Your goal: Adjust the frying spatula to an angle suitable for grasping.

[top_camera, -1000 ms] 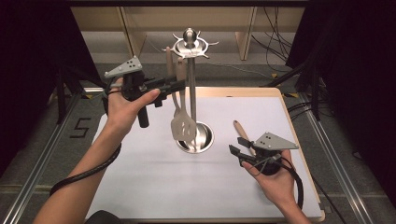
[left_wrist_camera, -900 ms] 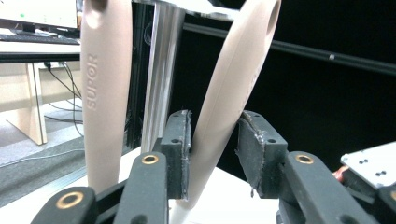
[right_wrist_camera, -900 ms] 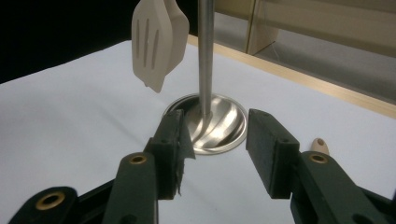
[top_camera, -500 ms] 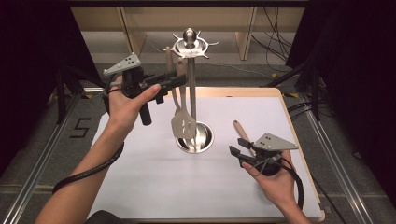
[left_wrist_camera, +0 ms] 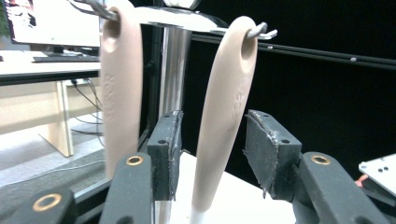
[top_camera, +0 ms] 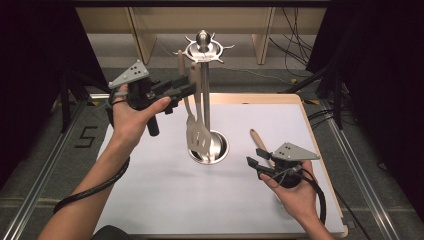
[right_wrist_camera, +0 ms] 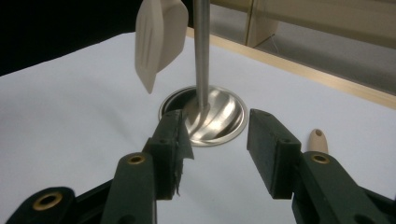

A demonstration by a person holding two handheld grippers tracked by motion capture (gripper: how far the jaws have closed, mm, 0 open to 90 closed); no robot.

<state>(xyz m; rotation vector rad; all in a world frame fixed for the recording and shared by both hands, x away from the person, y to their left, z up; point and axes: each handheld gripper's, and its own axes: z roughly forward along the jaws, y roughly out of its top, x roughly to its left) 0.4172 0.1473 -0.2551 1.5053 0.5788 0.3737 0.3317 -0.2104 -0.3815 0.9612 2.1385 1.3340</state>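
A steel utensil stand (top_camera: 204, 100) rises from its round base (top_camera: 220, 147) on the white mat. A slotted spatula (top_camera: 198, 137) hangs from a top hook (left_wrist_camera: 261, 31). Its beige handle (left_wrist_camera: 224, 116) lies between the jaws of my left gripper (top_camera: 185, 90), with a gap at each pad. These jaws have just been opening, and the left gripper (left_wrist_camera: 215, 140) is open. A second beige handle (left_wrist_camera: 120, 84) hangs beside it. My right gripper (top_camera: 252, 162) rests low at the mat's right. The right gripper (right_wrist_camera: 217, 154) is open and empty, pointing at the stand's base (right_wrist_camera: 219, 112).
A utensil with a beige handle (top_camera: 259, 141) lies on the mat just beside the right gripper, and its handle end (right_wrist_camera: 317, 140) shows past the right jaw. A pale spatula head (right_wrist_camera: 156, 32) hangs beside the pole (right_wrist_camera: 201, 46). A wooden rim (top_camera: 260, 97) borders the mat.
The left gripper's jaws have spread wider around the hanging handle. The spatula hangs nearly where it did. The right hand has stayed put.
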